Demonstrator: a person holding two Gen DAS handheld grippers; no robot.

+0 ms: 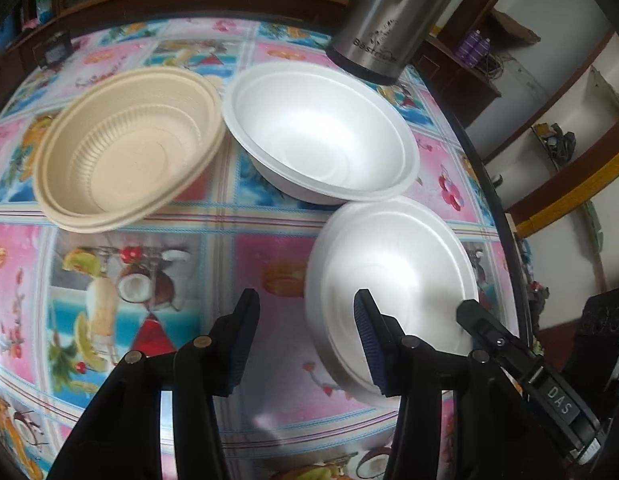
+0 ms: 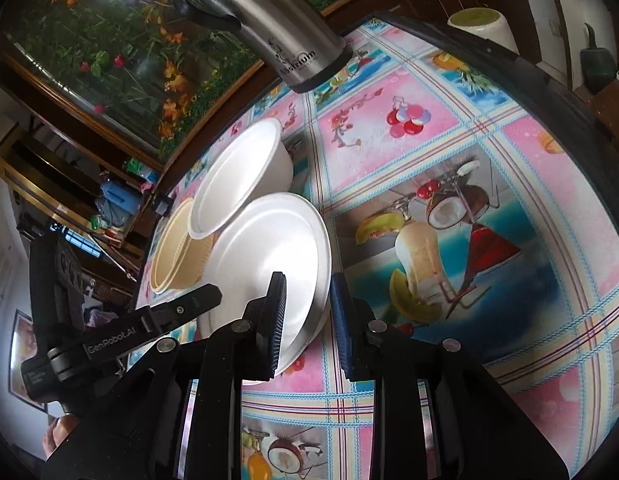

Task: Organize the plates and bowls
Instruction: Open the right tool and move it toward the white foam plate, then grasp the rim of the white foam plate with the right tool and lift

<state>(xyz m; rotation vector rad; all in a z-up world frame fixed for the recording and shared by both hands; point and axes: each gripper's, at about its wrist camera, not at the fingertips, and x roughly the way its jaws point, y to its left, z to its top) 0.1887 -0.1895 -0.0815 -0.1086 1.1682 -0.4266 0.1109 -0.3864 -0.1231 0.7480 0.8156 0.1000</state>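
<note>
Your worktop (image 1: 229,240) under its fruit-print cloth carries everything, with a steel flask (image 1: 389,20) standing at its far edge, about one o'clock in the left wrist view. Next in size, the tan bowl (image 1: 129,148) sits at ten o'clock and the white bowl (image 1: 321,132) at twelve, rims near each other but neither nested in the other, so as far as the pictures show, none of the stacking is done yet. The white plate (image 1: 389,264) lies at four o'clock in that view, tilted, its near rim lifted off the cloth. Your right gripper (image 2: 305,312) has its jaws clenched on that rim, one pad above and one below. Your left gripper (image 1: 305,340) is released, jaws part open: its right finger overlaps the plate's near edge while nothing is pressed between the pads. I judge you are early in the job: the plate is in hand but not placed, and the two bowls still wait to be gathered into one pile.
</note>
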